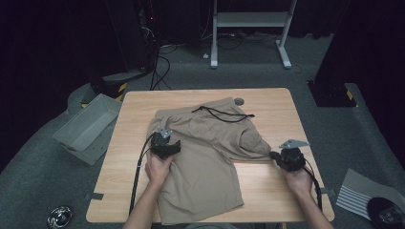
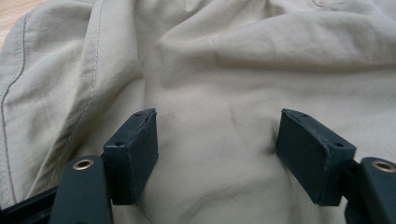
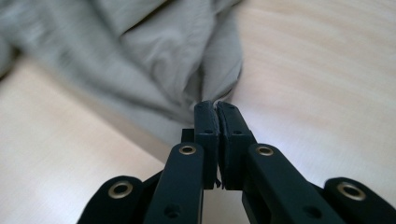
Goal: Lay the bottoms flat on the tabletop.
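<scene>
A pair of khaki shorts [image 1: 205,162] lies crumpled on the wooden table [image 1: 272,102], with a black drawstring [image 1: 222,114] at the waistband on the far side. My left gripper [image 1: 173,144] rests over the shorts' left part. In the left gripper view its jaws stand wide apart [image 2: 217,140] on the cloth [image 2: 224,70], with only flat fabric between them. My right gripper [image 1: 275,155] is at the right tip of the upper leg. In the right gripper view it is shut [image 3: 216,109], pinching a bunched corner of the shorts [image 3: 163,51].
A small grey round disc [image 1: 239,101] sits near the table's far edge. A grey plastic bin [image 1: 88,126] leans on the floor at the left. A white desk frame [image 1: 248,21] stands behind. Bare wood lies right of the shorts.
</scene>
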`<control>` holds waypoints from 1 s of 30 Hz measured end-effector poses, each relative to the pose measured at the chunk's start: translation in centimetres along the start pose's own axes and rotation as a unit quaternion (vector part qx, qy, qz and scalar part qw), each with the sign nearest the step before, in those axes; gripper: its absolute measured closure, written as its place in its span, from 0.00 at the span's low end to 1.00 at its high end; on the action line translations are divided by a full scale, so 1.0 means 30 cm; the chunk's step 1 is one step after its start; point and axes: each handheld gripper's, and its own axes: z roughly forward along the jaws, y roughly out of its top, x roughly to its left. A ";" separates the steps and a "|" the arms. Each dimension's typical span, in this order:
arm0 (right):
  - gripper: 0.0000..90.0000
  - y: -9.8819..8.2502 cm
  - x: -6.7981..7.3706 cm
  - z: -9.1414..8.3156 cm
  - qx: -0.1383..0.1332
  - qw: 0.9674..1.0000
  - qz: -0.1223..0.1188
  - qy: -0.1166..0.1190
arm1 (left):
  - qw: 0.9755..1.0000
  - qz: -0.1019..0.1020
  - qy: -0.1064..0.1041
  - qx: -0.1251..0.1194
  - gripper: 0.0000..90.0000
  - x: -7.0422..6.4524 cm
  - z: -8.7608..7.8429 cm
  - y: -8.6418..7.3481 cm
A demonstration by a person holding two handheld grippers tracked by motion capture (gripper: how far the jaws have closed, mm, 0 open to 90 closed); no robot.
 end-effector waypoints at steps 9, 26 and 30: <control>0.80 -0.088 0.141 -0.082 -0.018 0.999 -0.030 0.037 | 1.000 -0.002 0.009 0.000 0.33 0.021 0.018 0.013; 0.98 0.188 0.138 0.054 -0.045 0.997 -0.061 0.031 | 0.997 0.046 -0.065 0.020 0.31 -0.040 -0.114 0.068; 0.98 0.229 0.073 0.018 -0.067 0.997 -0.043 0.017 | 0.995 0.069 -0.066 0.039 0.31 -0.089 -0.096 0.019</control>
